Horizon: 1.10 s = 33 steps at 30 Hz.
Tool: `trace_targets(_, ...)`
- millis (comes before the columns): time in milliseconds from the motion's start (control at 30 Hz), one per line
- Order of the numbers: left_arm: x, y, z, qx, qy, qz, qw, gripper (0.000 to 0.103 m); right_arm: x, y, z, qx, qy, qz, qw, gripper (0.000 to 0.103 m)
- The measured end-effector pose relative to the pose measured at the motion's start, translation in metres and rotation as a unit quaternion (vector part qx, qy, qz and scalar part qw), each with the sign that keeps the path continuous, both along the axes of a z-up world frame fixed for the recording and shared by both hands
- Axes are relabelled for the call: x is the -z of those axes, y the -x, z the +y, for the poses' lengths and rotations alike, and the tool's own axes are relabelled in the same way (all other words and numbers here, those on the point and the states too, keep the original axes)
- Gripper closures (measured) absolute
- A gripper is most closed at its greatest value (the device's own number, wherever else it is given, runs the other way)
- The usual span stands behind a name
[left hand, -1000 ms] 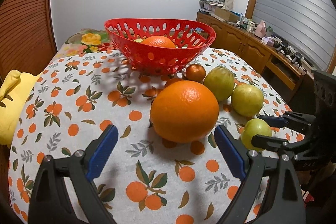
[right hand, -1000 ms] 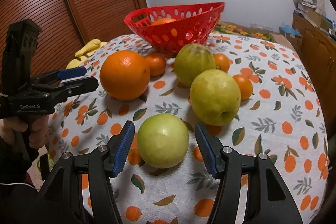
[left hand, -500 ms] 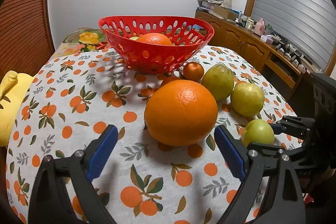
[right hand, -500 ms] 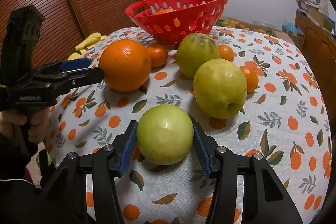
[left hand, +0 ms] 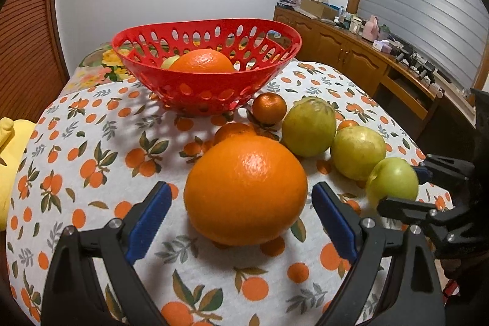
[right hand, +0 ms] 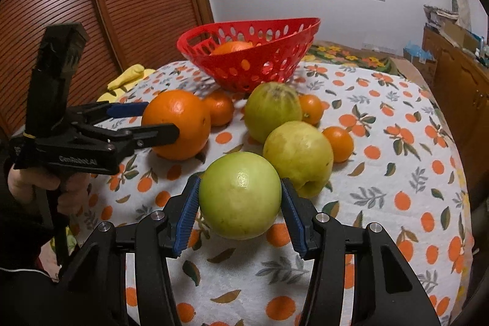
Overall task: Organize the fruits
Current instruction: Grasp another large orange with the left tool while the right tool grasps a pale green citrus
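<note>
The red basket (left hand: pixel 207 87), beyond both tongs, holds one orange. Right tongs (right hand: pixel 240 213) have just closed on the green apple (right hand: pixel 240 194); left tongs (left hand: pixel 241 213) gape around the big orange (left hand: pixel 246 190); five fruits wait.

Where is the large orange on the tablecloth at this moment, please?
In the left wrist view the large orange sits centre, between the open left gripper pads, in front of the red basket.

Large orange (left hand: pixel 245 190) between spread jaws

Bright indoor light, sharp focus, glare on fruit skins, soft shadows, fisheye bending, dark vignetted corners
</note>
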<state>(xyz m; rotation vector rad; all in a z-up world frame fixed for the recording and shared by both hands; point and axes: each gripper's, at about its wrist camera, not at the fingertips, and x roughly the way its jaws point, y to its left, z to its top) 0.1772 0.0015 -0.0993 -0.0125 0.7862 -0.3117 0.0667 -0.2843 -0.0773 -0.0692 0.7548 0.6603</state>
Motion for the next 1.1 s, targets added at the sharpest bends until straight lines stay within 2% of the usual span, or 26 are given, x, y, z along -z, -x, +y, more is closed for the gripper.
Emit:
trace_targets(733, 0.022, -0.021, -0.010, 0.008, -0.004, 0.043, 0.9990, 0.010, -0.014, -0.007, -0.013, 0.016, -0.013, -0.010, 1.000, 0.050)
trace_targets(1100, 0.020, -0.018, -0.011, 0.010, 0.001, 0.035, 0.9993, 0.013, -0.015, -0.009, -0.013, 0.018, -0.016, -0.007, 1.000, 0.050)
